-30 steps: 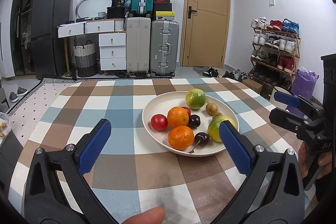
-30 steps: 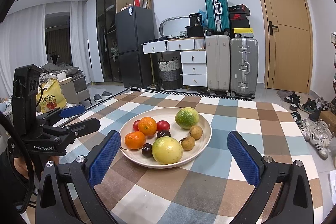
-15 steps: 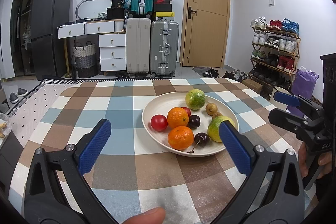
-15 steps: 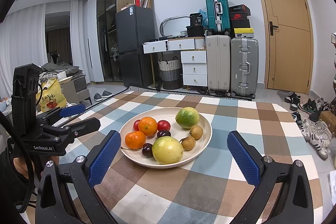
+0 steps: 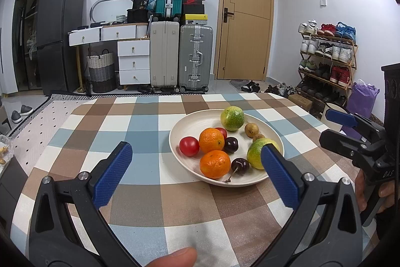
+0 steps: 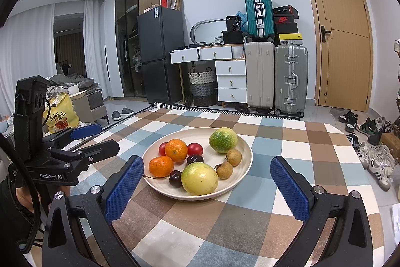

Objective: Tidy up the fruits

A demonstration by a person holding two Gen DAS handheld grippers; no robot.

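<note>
A cream plate (image 5: 195, 124) (image 6: 246, 149) on the checked tablecloth holds two oranges (image 5: 211, 140) (image 6: 176, 150), two green-yellow citrus fruits (image 5: 232, 118) (image 6: 199, 178), red tomatoes (image 5: 189, 146) (image 6: 195, 149), dark cherries (image 5: 240, 166) (image 6: 176, 178) and small brown fruits (image 5: 251, 129) (image 6: 233, 157). My left gripper (image 5: 197, 169) is open and empty, just in front of the plate. My right gripper (image 6: 207, 179) is open and empty, its fingers spread on either side of the plate's near rim. Each gripper shows in the other's view, the right one (image 5: 335, 126) and the left one (image 6: 100, 137), both open.
The checked tablecloth (image 5: 140, 131) (image 6: 287, 142) covers the table around the plate. Beyond the far edge stand suitcases (image 5: 195, 56), white drawers (image 5: 133, 61), a fridge (image 5: 57, 34) and a door (image 5: 246, 16). A shoe rack (image 5: 327, 61) is at the right.
</note>
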